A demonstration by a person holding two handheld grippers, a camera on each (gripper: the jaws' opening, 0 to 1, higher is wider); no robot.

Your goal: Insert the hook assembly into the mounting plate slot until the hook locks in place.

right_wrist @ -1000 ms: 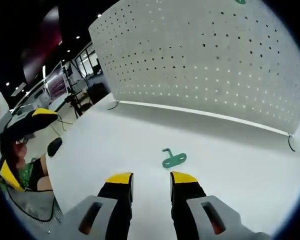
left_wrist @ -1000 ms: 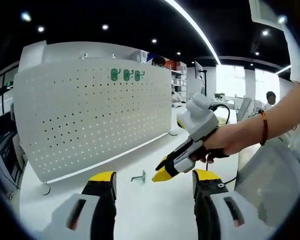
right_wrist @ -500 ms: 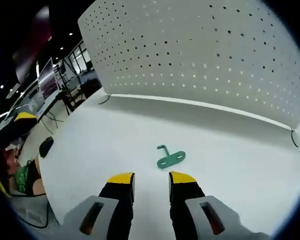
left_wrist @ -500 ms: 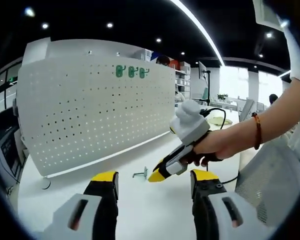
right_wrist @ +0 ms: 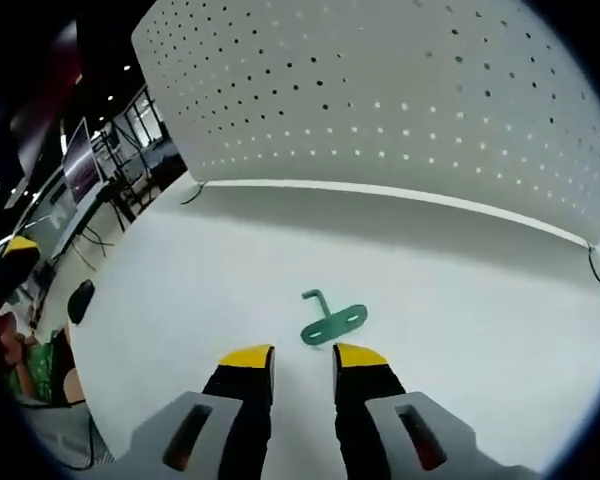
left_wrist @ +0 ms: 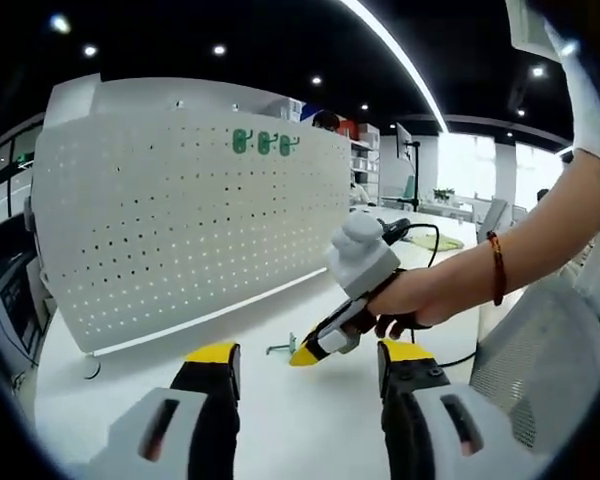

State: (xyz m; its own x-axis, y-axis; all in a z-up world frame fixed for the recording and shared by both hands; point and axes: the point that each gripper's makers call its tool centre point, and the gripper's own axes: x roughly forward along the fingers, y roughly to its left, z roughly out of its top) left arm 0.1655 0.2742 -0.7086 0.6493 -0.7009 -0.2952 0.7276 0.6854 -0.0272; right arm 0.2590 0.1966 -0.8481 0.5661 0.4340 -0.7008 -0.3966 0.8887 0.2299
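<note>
A small green hook (right_wrist: 331,322) lies flat on the white table, just ahead of my right gripper (right_wrist: 300,358), whose jaws stand open a finger's width apart with nothing between them. In the left gripper view the same hook (left_wrist: 279,347) shows small beside the right gripper (left_wrist: 307,352), held by a person's hand. The white perforated mounting plate (left_wrist: 180,220) stands upright behind it, with three green hooks (left_wrist: 261,143) hung near its top edge. My left gripper (left_wrist: 300,358) is open and empty, low over the table.
The plate (right_wrist: 400,110) also spans the far side of the right gripper view. A black mouse-like object (right_wrist: 79,300) lies at the table's left edge. A mesh chair back (left_wrist: 540,360) stands at the right. Desks and monitors sit beyond.
The right gripper has moved forward and down toward the hook on the table, which now sits closer to its tips. The left gripper has held about still.
</note>
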